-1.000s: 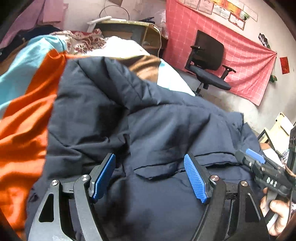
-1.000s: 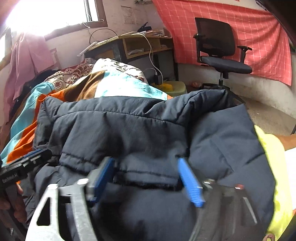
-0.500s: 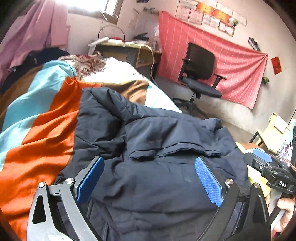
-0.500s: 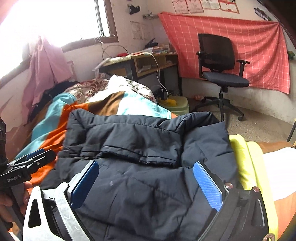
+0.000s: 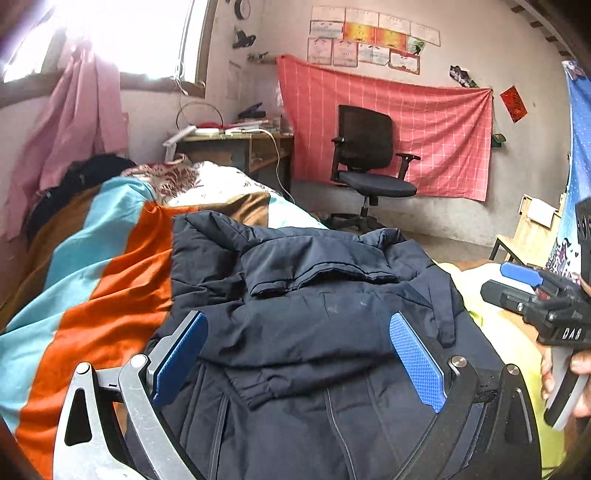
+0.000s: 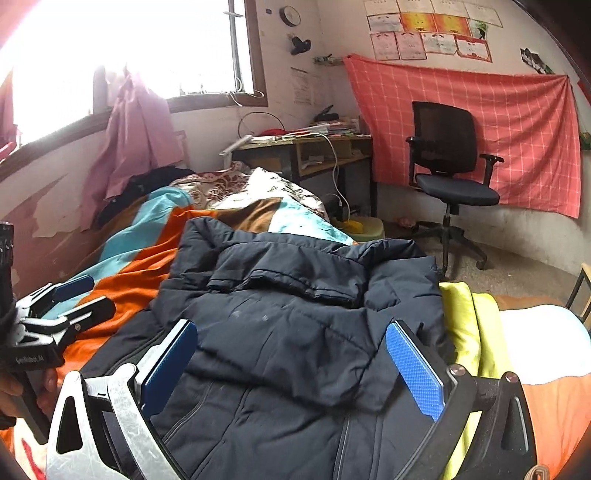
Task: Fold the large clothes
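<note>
Both claws lifted back off jacket since earlier frames | left claw point(image 5: 299, 362) wide, empty | right claw point(image 6: 291, 365) wide, empty | navy jacket point(image 5: 314, 325) folded on bed point(image 5: 110, 280), 12 o'clock of both claws

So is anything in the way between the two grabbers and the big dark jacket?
No, nothing visible. The jacket lies bare right under the open left gripper and the open right gripper.

The bottom of the dark jacket point(image 5: 314, 332) was cut off by the picture's lower edge. The window point(image 6: 110, 55) was washed out by light. The small papers point(image 6: 424, 33) could not be read.
</note>
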The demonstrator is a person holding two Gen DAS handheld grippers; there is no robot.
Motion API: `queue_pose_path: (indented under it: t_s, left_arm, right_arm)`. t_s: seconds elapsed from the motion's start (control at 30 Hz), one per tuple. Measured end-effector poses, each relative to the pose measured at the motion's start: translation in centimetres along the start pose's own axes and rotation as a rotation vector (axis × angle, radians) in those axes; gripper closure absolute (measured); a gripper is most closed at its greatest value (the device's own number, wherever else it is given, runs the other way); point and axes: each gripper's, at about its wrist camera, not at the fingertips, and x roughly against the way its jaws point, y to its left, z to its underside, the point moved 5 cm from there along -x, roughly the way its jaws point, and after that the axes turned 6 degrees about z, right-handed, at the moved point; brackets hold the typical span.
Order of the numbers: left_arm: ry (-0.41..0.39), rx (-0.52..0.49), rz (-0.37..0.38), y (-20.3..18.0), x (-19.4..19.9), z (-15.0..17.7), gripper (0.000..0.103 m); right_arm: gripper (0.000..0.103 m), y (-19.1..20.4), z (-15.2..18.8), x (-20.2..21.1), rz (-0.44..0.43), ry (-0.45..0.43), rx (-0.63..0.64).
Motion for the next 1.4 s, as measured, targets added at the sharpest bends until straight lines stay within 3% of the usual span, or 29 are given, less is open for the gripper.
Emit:
queue_pose_path:
  t_s: [0.4,0.63,0.93,1.13,1.4]
  left_arm:
    - [0.018,-0.052,-0.024,-1.4,4.8,3.1,0.006]
    - [0.091,-0.113,-0.031,-1.7,6.3,7.0,0.006]
    - [0.233,-0.162,-0.020,-1.0,7.0,13.7,0.006]
    - [0.300,-0.089,0.043,-0.4,7.9,15.9,0.006]
    - [0.372,-0.172,0.039,-1.0,9.4,18.3,0.006]
  right_arm:
    - [0.000,2.1,3.2,5.6,-0.022,-0.032,0.059]
    - [0.000,2.3,7.0,8.6,-0.011,-0.037,0.078]
    - [0.000,1.4,13.3,10.4,0.021,0.073,0.092]
    - [0.000,1.0,15.6,11.2,0.043,0.113,0.078]
    - [0.000,2.6,19.4,10.6,-0.029,0.265,0.165]
